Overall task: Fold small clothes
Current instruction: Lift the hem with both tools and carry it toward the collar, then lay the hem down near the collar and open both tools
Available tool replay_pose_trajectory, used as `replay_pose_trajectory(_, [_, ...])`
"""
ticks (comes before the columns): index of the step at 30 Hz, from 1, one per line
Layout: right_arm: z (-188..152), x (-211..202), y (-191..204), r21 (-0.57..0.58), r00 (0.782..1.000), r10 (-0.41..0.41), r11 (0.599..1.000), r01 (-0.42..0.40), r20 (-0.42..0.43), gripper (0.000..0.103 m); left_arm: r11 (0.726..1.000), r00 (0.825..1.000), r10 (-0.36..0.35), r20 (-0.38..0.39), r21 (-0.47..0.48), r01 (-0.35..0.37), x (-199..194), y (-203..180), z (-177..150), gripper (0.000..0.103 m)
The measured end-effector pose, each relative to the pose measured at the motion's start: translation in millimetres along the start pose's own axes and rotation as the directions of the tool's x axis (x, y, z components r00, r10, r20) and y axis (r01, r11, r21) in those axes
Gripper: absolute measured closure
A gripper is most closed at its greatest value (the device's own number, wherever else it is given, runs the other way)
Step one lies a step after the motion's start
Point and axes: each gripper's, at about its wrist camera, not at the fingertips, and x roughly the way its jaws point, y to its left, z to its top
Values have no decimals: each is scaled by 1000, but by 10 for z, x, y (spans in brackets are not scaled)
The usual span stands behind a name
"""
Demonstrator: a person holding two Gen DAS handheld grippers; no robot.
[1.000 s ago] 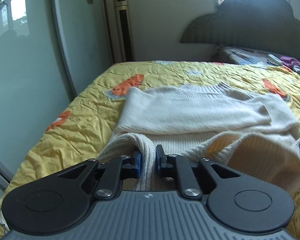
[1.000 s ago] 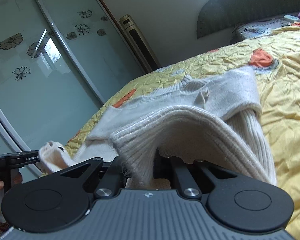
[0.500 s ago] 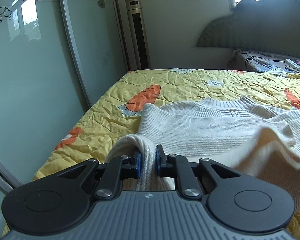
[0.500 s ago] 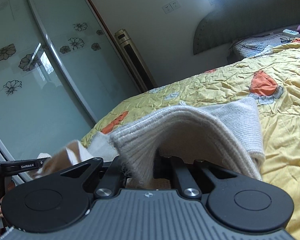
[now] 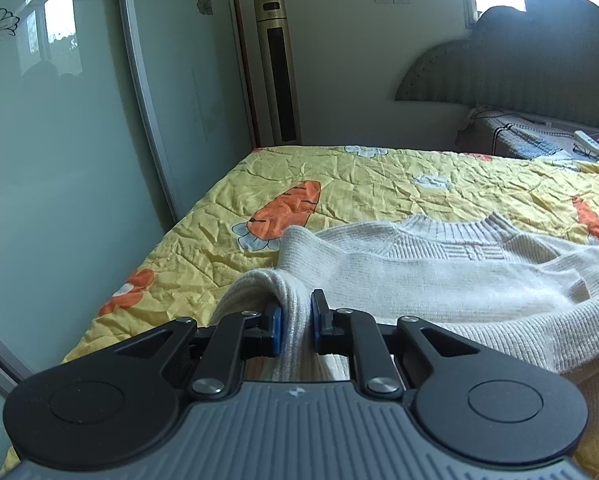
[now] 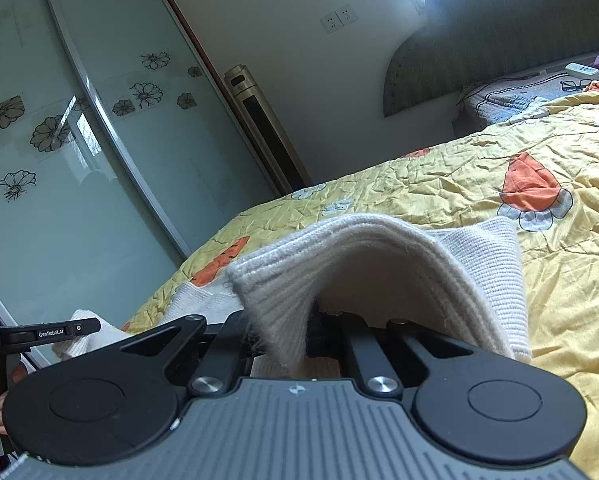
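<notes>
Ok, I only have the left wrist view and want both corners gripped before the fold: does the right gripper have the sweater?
Observer: Yes. In the right wrist view the right gripper is shut on the sweater, whose ribbed edge drapes over its jaws.
Operator: Is that edge off the bed?
Observer: Where it is gripped it arches up, clear of the yellow bedspread; the part beyond lies on it.
Operator: Can you see my gripper from there?
Observer: Yes, the left gripper shows side-on at the left edge, with white knit at its tip.
</notes>
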Motion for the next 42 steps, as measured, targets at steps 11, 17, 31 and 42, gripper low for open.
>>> replay_pose_trajectory(11, [192,292,-89,16,1000,-15,1000,15,23,94,1000,1000,7,8,12,-7,358,-135,362,89])
replay_pose_trajectory(17, [296,585,-302,84,999,-37,996,36,6,94,1000,1000,-3,-20,20,4,743,-234,509,89])
replay_pose_trajectory(31, [280,1129,-637,160,992,-59,984,76,-111,74,999,980,21,-196,-21,-26,1525,-315,427,87])
replay_pose_trajectory(42, [288,1139,-570,131,994,-80,987,90,-76,42,998,973,1,-230,-55,-14,1610,-314,487,79])
